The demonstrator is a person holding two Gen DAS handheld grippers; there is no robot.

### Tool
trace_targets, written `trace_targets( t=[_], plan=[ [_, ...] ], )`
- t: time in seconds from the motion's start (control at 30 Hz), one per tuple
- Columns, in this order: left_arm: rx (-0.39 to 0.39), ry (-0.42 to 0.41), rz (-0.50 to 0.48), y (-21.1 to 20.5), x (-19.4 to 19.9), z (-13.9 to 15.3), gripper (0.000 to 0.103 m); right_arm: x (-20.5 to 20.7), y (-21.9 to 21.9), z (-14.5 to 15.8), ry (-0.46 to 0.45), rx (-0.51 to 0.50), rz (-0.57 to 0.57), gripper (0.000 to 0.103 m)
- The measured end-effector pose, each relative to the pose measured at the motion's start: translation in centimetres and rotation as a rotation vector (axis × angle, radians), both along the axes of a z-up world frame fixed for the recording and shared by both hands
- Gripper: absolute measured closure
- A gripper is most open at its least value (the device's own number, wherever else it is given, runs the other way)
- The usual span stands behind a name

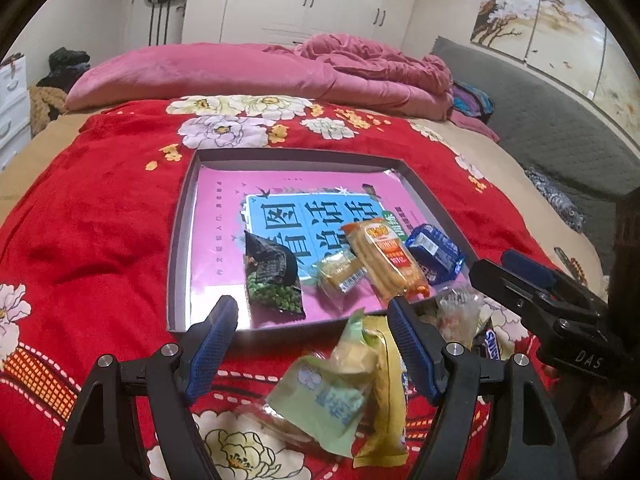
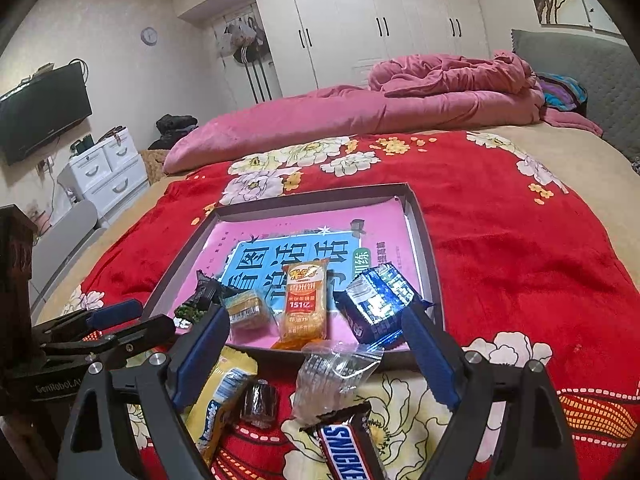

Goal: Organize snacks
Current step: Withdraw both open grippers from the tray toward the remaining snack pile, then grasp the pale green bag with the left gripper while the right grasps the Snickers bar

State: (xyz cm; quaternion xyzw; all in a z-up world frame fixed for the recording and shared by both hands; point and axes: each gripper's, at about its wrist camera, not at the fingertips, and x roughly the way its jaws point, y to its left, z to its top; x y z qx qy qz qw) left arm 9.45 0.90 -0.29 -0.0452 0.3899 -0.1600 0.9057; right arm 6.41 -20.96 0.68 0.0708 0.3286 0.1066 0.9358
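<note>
Four snacks lie in a shallow grey tray (image 1: pixel 182 216) on a red flowered blanket (image 1: pixel 100 208): a dark green packet (image 1: pixel 272 280), a small biscuit (image 1: pixel 338 272), an orange cracker pack (image 1: pixel 390 258) and a blue packet (image 1: pixel 436 254). More wait just outside its near rim: a pale green packet (image 1: pixel 320 396), a yellow bag (image 2: pixel 224 392), a clear bag (image 2: pixel 332 372) and a Snickers bar (image 2: pixel 348 448). The left gripper (image 1: pixel 312 344) and the right gripper (image 2: pixel 316 356) hover over these, jaws apart and empty. A pink quilt (image 1: pixel 240 72) lies behind.
</note>
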Motion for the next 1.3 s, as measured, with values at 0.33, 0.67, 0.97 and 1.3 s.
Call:
trace_targets(
  t=[0.33,0.67,0.97,1.3],
  plan=[
    [0.035,0.012,-0.002,-0.2,-0.7,-0.3,0.025,-0.7,0.1,-0.2,0.015,-0.020,0.004,0.015],
    [0.043,0.035,-0.013,-0.1,-1.5,-0.5,0.025,-1.6,-0.2,-0.4,0.032,-0.028,-0.007,0.015],
    [0.097,0.039,-0.049,-0.5,-2.1,-0.9,0.025,-2.3,-0.4,-0.9,0.065,-0.051,-0.021,0.014],
    [0.103,0.090,-0.065,-1.0,-1.7,-1.9,0.025,-3.3,-1.9,-2.2,0.138,-0.062,-0.045,0.014]
  ],
)
